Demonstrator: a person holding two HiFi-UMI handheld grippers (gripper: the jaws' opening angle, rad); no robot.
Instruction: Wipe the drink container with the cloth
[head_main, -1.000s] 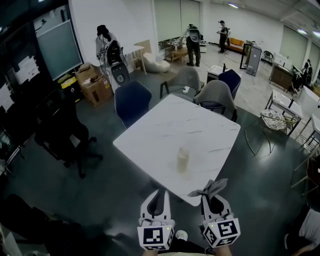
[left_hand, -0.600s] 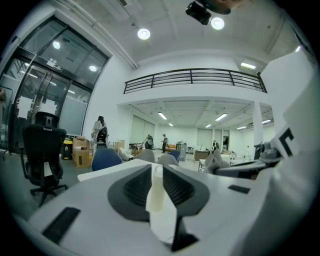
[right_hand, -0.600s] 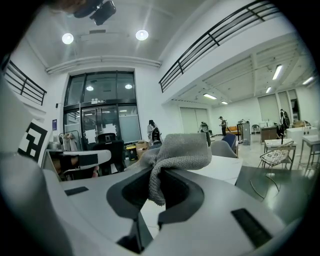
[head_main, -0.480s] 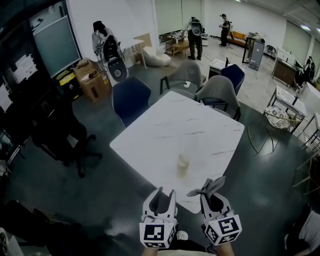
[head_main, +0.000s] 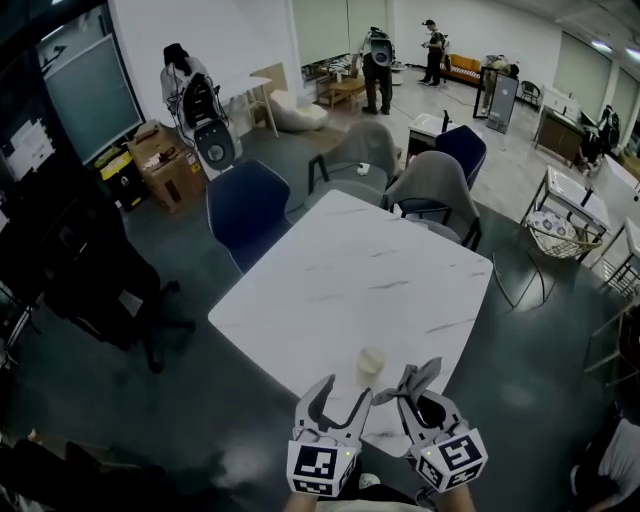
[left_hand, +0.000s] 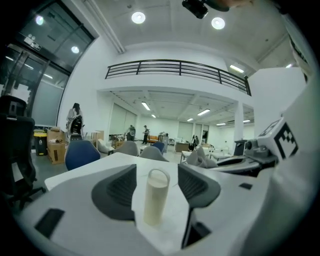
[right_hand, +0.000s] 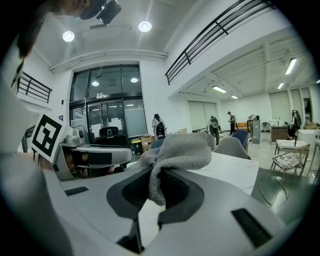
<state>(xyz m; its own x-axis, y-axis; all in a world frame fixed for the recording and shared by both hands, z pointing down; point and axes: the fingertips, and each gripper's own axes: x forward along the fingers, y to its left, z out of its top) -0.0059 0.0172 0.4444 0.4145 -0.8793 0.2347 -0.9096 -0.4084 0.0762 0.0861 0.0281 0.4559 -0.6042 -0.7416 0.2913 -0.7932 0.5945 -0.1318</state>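
Drink container (head_main: 371, 362) contents unseen | left hand-held gripper (head_main: 344, 393) just opening, empty, facing it | right hand-held gripper (head_main: 421, 403) clamps cloth (head_main: 418, 377)

White marble-veined table (head_main: 340, 290); pale cylindrical drink container (head_main: 371, 362) upright near front edge.

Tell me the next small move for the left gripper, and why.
Probably ease the left gripper forward around the container: its fingers have just been opening, the container stands just past them, not yet between, and the right gripper holds the cloth.
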